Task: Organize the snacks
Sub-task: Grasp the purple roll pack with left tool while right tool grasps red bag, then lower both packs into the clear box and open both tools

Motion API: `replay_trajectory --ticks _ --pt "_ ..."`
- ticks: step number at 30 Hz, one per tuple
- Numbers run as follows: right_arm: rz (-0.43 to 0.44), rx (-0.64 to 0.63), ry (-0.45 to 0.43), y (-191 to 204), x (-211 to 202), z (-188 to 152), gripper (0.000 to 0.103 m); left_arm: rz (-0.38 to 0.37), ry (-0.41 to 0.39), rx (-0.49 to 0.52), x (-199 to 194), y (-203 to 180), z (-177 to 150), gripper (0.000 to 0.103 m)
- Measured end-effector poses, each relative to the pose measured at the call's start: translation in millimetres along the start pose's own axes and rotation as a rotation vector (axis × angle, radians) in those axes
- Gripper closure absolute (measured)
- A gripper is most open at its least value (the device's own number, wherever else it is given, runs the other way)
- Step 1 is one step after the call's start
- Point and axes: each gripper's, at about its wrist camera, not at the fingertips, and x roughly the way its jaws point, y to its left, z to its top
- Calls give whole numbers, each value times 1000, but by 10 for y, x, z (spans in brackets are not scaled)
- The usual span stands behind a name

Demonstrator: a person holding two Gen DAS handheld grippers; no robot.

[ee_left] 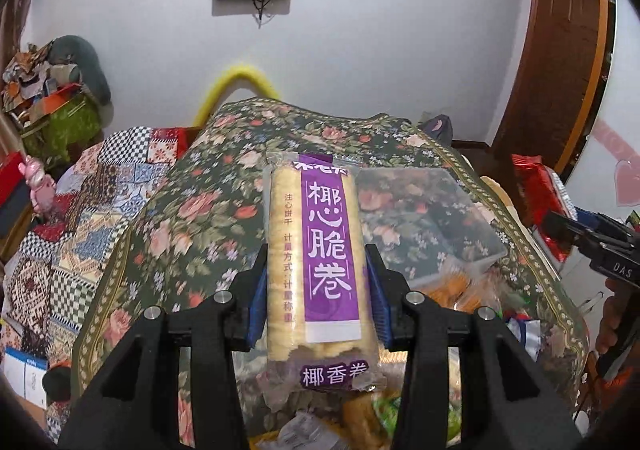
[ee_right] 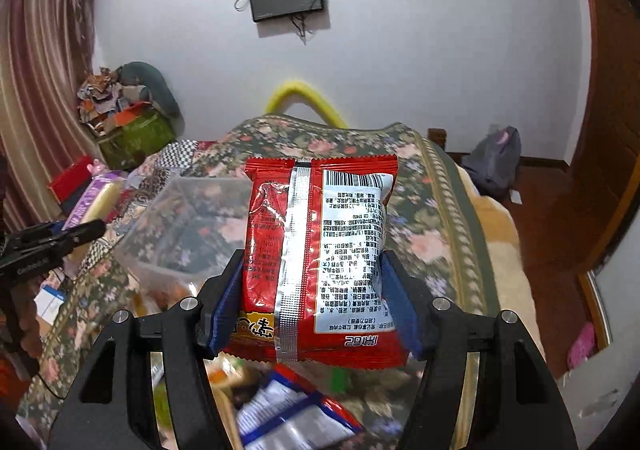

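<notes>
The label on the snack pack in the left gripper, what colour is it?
Purple label with white lettering, clearest in the left wrist view.

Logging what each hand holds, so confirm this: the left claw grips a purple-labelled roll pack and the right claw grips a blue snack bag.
One detail is wrong: the bag's colour. The right wrist view shows the right claw clamped on a red snack bag, printed back side facing the camera, not a blue one. The rest stands: the left claw grips the purple-labelled roll pack.
</notes>
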Motion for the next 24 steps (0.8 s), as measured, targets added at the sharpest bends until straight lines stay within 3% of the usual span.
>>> replay_trajectory --ticks 15,24 --pt "31 -56 68 290 524 160 41 -32 53 33 578 -187 249 60" --pt "13 -83 175 285 898 163 41 -30 151 60 1015 -265 205 60"
